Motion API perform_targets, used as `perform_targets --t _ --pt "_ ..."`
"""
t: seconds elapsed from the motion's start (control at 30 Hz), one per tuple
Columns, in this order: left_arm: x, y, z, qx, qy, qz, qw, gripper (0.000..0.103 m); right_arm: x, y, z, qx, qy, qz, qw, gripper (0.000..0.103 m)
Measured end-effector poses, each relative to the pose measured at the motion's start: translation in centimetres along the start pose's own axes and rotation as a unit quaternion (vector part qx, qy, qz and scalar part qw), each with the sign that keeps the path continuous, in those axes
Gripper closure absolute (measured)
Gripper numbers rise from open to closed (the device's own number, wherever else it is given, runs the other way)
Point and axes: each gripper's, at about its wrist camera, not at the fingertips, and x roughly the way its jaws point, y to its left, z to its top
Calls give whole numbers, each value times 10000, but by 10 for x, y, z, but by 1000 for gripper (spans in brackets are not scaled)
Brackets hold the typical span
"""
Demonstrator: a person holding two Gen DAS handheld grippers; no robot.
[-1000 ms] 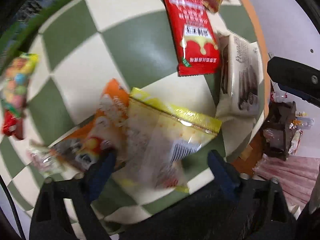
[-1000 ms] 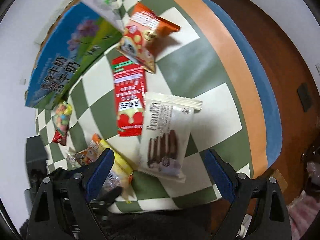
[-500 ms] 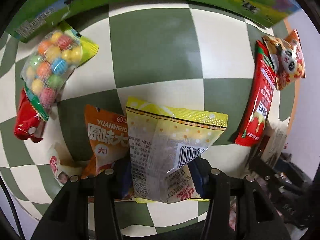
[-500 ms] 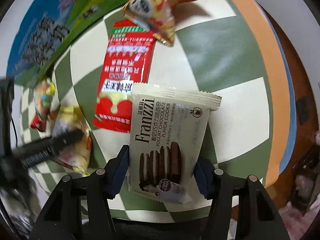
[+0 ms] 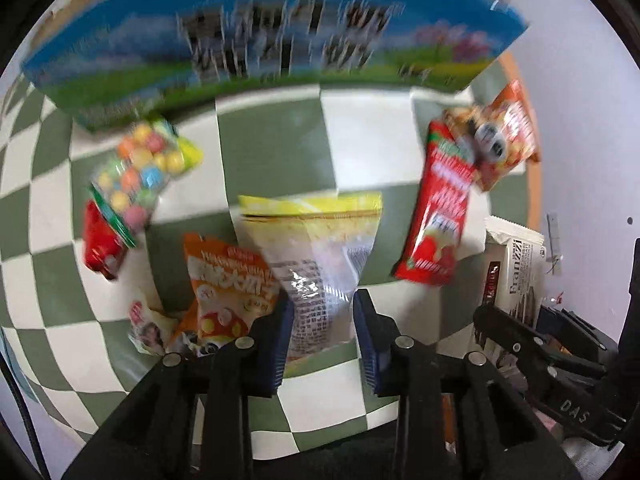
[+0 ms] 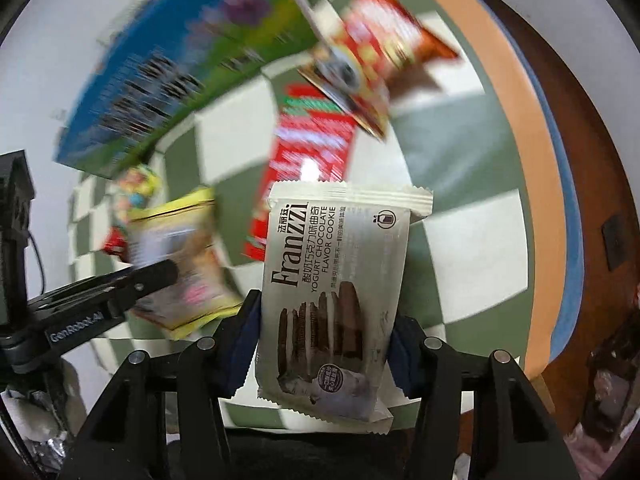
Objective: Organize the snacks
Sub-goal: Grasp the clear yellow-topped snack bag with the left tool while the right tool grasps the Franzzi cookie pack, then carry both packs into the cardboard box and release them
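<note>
My left gripper [image 5: 322, 328] is shut on a yellow-topped clear snack bag [image 5: 316, 248] and holds it above the checkered table [image 5: 272, 148]. My right gripper [image 6: 324, 340] is shut on a white Franzzi cookie pack [image 6: 336, 276], lifted off the table. The cookie pack also shows at the right in the left wrist view [image 5: 516, 268]. The yellow bag shows in the right wrist view [image 6: 176, 256], held by the left gripper. A blue and green cardboard box [image 5: 260, 40] stands at the back of the table.
On the table lie a bag of coloured candy balls [image 5: 140, 176], an orange snack bag [image 5: 224, 284], a long red pack [image 5: 440, 208] and a panda snack bag [image 5: 496, 140]. The table's orange edge [image 6: 532, 160] runs at the right.
Both grippers closed on their packs and lifted them. The left one rose with the yellow bag, the right one with the cookie pack. The box has come closer in both views.
</note>
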Motion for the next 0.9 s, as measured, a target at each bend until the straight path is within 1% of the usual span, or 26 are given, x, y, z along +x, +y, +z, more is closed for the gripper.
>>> perform_targets --t 0.03,0.1,0.17,0.2,0.27,0.3,0.33,0.37,0.4,0.47,0.5,0.53,0.57,0.6,0.63,0.67,0.7,0.73,0.8,0.83,0.9 --pt "-6 0 3 -13 -44 -66 10000 75 -7 5 4 -53 -65 53 10000 44" --pt "-12 -1 12 55 -37 -54 10000 75 -18 14 11 -147 -160 179 9996 44" --pt "-5 3 21 -35 35 -82 10000 72 -28 23 19 -294 -293 156 9990 44" --pt "3 6 24 -50 135 -43 9999 61 -28 26 23 -365 -338 103 9987 44" --pt "16 10 26 22 415 66 9991 47 -26 25 31 -370 -345 49 9987 44" --pt "21 9 22 116 503 48 9987 42 -26 23 33 -339 -317 75 9989 44" --pt "26 8 21 183 568 47 9982 40 -23 21 34 -312 -276 106 9991 44" --pt "35 9 19 277 663 81 9974 37 -21 20 34 -285 -257 127 9992 44" --pt "46 9 16 363 827 134 9958 35 -18 19 32 -275 -256 132 9992 44" --pt "66 10 12 431 1153 222 9921 35 -11 16 26 -223 -235 156 9994 44" --pt "78 11 8 437 1327 227 9899 35 -7 15 24 -181 -194 163 9995 44" --pt "85 11 6 428 1363 227 9895 35 -5 13 22 -148 -170 168 9996 44" --pt "88 9 5 428 1342 224 9898 35 2 15 24 -118 -140 171 9997 44" --pt "89 8 4 404 1263 267 9908 36 3 15 23 -84 -24 159 9998 44" --pt "87 8 3 333 1182 294 9920 37 4 14 24 -74 -4 149 9999 44" --pt "86 6 2 295 1113 340 9928 49 8 14 24 -78 10 135 9999 44" --pt "82 4 -2 322 1024 400 9934 68 9 14 24 -75 25 118 9999 44" --pt "78 2 -2 345 954 345 9942 72 12 14 24 -59 32 111 9999 44" --pt "70 1 0 325 821 377 9954 74 13 13 24 -37 33 101 9999 44" --pt "62 -1 2 359 667 418 9963 75 12 13 24 -27 30 102 9999 44" --pt "48 -3 5 320 541 351 9974 75 7 12 25 -9 -9 122 9999 44"
